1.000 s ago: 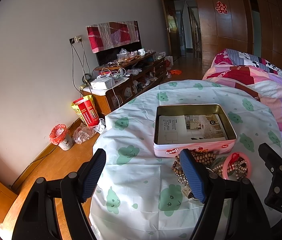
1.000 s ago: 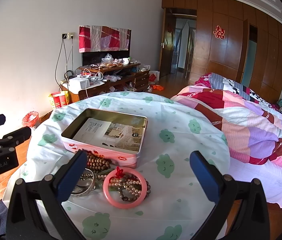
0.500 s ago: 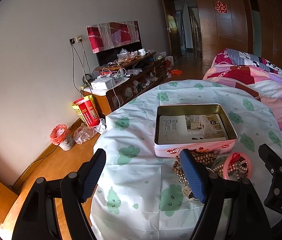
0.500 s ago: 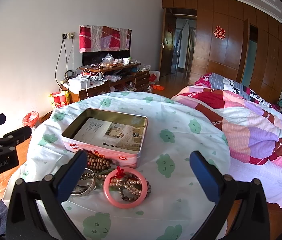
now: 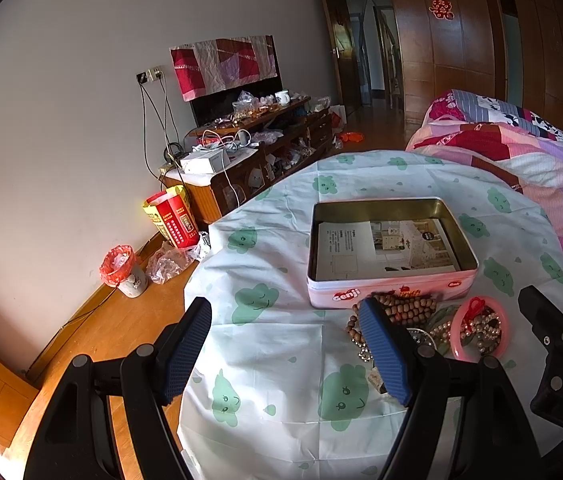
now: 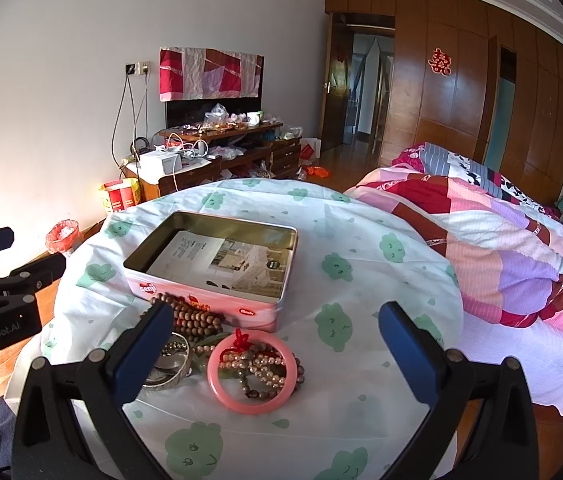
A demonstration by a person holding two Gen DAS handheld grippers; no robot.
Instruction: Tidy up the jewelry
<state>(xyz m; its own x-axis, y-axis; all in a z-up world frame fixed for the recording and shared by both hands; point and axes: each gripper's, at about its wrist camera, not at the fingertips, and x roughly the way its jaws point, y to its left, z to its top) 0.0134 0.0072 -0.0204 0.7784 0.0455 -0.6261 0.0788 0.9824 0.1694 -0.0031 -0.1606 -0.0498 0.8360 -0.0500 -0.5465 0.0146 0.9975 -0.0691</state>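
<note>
Jewelry lies heaped near the tin (image 6: 209, 268): beads (image 6: 195, 318) left, bangle (image 6: 251, 372) right. Both grippers, left (image 5: 285, 354) and right (image 6: 275, 354), gape wide, empty. Tangled strands could drag neighbours off the table (image 6: 361, 420) when one piece is lifted.

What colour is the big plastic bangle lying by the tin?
Pink bangle; the right wrist view shows it best.

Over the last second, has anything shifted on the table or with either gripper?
Nothing visibly changed. Both the left gripper and right gripper hover open and empty; the pink bangle, wooden beads and open tin lie where they were.
</note>
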